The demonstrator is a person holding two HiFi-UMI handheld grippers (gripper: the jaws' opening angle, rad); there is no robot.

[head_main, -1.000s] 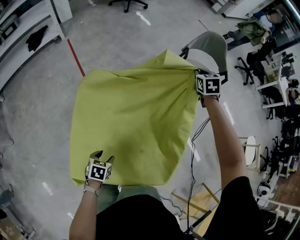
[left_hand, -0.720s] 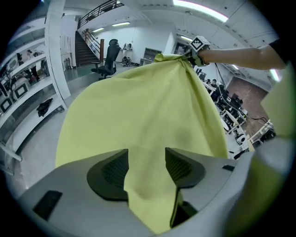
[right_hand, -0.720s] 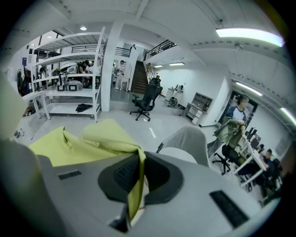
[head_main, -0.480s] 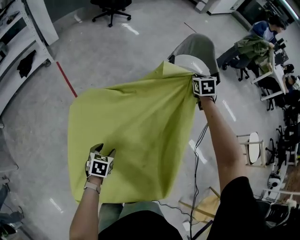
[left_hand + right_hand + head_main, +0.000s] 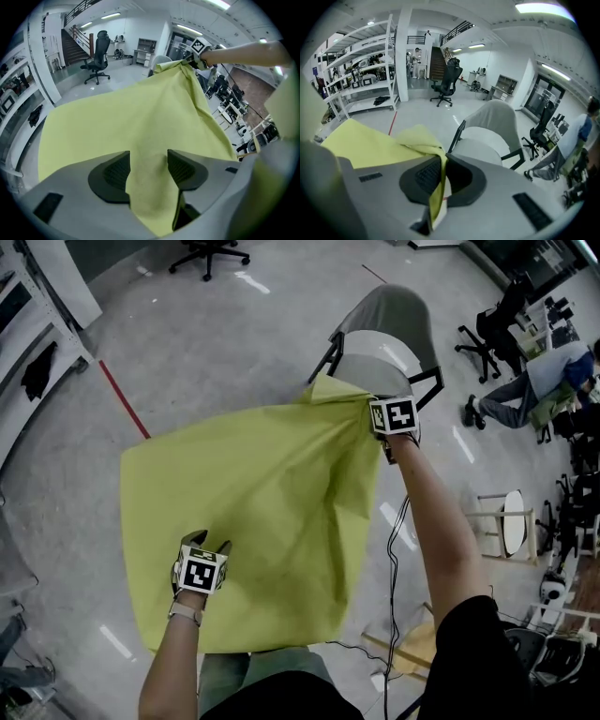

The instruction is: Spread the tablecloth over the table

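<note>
The yellow-green tablecloth (image 5: 253,512) hangs spread in the air between my two grippers, above the floor. My left gripper (image 5: 204,542) is at the lower left and is shut on a bunched fold of its near edge (image 5: 150,187). My right gripper (image 5: 375,401) is at the upper right, arm stretched out, with its pads (image 5: 426,176) pinched on a thin corner of the cloth (image 5: 417,140). That corner is just in front of a grey chair. The right gripper's marker cube (image 5: 200,45) shows at the cloth's far corner in the left gripper view. No table shows under the cloth.
A grey chair (image 5: 389,329) stands just beyond the right gripper. There is a red floor line (image 5: 122,399) and white shelving (image 5: 37,296) at the left, and a black office chair (image 5: 206,251) at the top. A seated person (image 5: 553,371), a stool (image 5: 506,521) and cables (image 5: 394,549) are at the right.
The cloth has opened out wider and flatter, its left corner reaching further left. The right gripper has shifted a little left with its corner. The left gripper sits at about the same spot in view.
</note>
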